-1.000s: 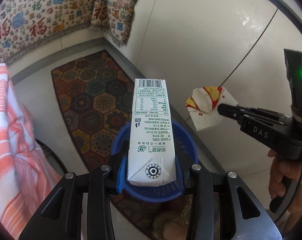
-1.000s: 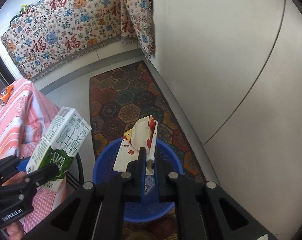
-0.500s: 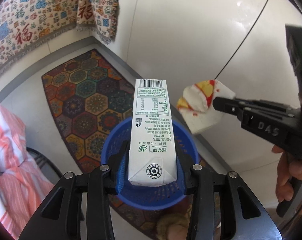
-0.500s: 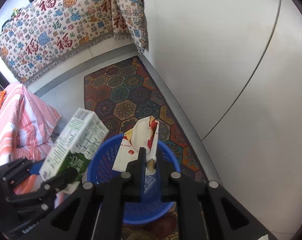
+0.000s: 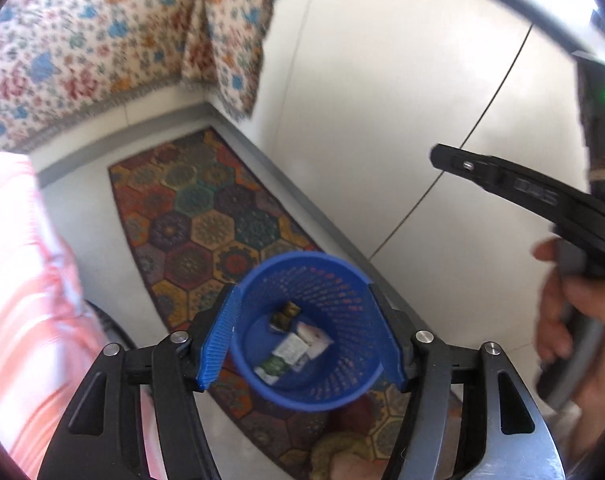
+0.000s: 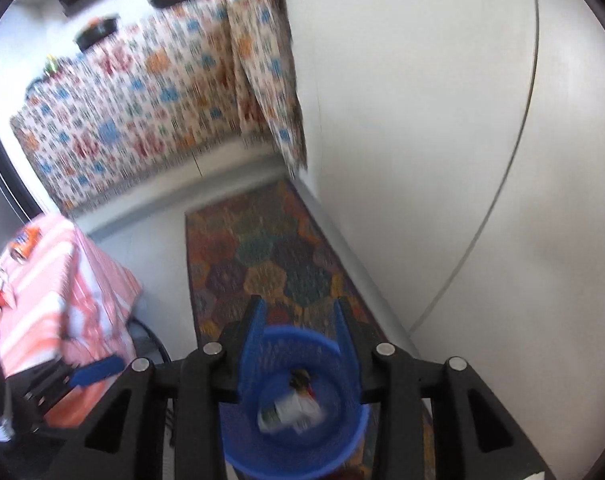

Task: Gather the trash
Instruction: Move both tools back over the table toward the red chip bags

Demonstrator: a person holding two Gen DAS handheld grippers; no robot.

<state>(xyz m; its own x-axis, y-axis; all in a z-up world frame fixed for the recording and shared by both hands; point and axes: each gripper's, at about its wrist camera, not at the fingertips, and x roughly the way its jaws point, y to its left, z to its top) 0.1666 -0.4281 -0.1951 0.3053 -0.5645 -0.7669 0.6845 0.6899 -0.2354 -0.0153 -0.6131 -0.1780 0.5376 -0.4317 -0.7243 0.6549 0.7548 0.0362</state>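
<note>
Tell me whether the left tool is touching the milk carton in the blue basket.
Apart. The left wrist view shows the left tool open with nothing between its pads, and the white-and-green milk carton lying far below at the bottom of the blue mesh plastic basket.

Both wrist cameras look steeply down along their own fingers from above, fairly near a round blue plastic mesh basket point(image 5: 306, 332) point(image 6: 298, 404) framed between the fingertips; both also share the hexagon-patterned rug point(image 5: 206, 216) point(image 6: 262, 256) beyond them.
</note>
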